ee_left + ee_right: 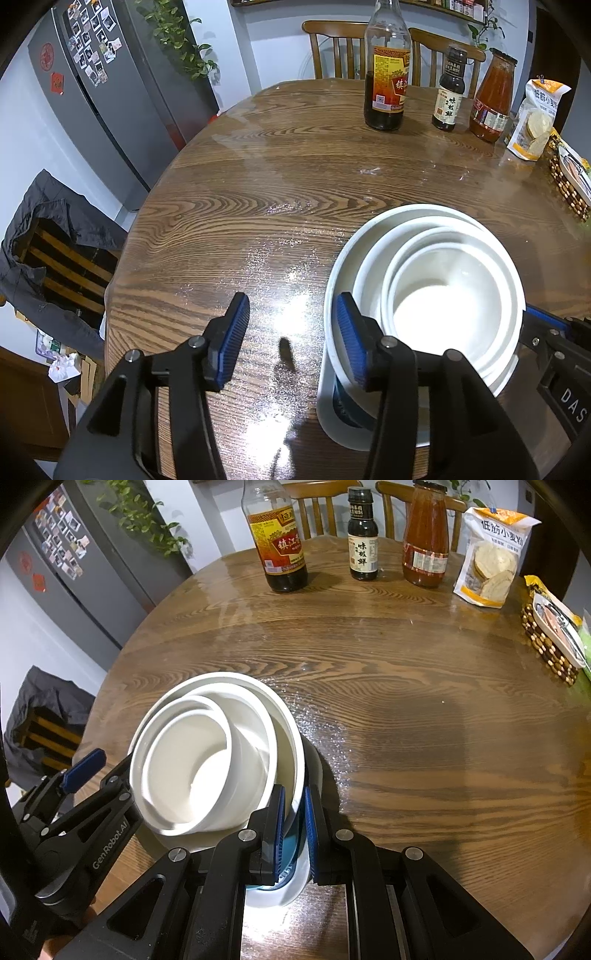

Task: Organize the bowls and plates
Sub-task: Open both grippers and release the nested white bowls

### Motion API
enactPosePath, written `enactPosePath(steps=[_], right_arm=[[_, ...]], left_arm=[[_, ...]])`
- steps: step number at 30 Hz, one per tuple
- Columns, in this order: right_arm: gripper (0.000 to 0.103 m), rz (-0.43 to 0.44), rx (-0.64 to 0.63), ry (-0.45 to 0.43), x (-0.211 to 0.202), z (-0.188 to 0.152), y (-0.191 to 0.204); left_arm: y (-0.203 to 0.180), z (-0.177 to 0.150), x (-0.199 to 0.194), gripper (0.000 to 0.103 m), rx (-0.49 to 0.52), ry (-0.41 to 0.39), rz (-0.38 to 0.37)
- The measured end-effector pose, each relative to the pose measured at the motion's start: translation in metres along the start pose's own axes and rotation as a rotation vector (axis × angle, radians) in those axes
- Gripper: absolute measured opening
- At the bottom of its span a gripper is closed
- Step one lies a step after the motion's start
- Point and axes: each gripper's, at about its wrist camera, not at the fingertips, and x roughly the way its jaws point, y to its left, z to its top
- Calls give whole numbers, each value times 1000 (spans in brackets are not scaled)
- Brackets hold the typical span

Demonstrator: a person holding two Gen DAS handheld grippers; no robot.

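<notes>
Between the blue pads of the right gripper [294, 827], which were pinched nearly together, sat the rim of the outermost bowl [291, 738] of a nested stack of white bowls [436, 288]; the pads pressed on that rim at the stack's near right edge. On the opposite side of the stack, the left gripper [291, 343] stood partly spread and held nothing: its right pad lay just beside the stack's outer wall, though whether it touched could not be told, and its left pad hung over bare wooden table [258, 177]. The stack counted at least four bowls, one inside another and leaning slightly, with a blue-tinted layer showing low at the near side.

Farther out, across the table from both grippers, stood three bottles: a tall dark vinegar bottle [279, 542], a small soy sauce bottle [362, 542] and a red sauce bottle [425, 542]. To their right one flour bag [489, 557] stood upright, and nearer the table's right edge lay one beaded basket [550, 646]. Beyond the table were two wooden chairs [332, 48], with one grey refrigerator [122, 96] far to the left.
</notes>
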Motion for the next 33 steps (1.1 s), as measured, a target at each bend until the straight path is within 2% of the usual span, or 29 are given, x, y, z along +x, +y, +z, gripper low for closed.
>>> enactPosePath(steps=[7, 20, 33], right_arm=[[13, -8, -2, 0, -1, 0, 0], [22, -35, 4, -1, -2, 1, -2], [23, -62, -15, -9, -2, 1, 0]], left_arm=[[0, 0, 0, 53, -5, 3, 6], [-1, 1, 1, 54, -7, 3, 10], [0, 1, 1, 57, -8, 4, 11]])
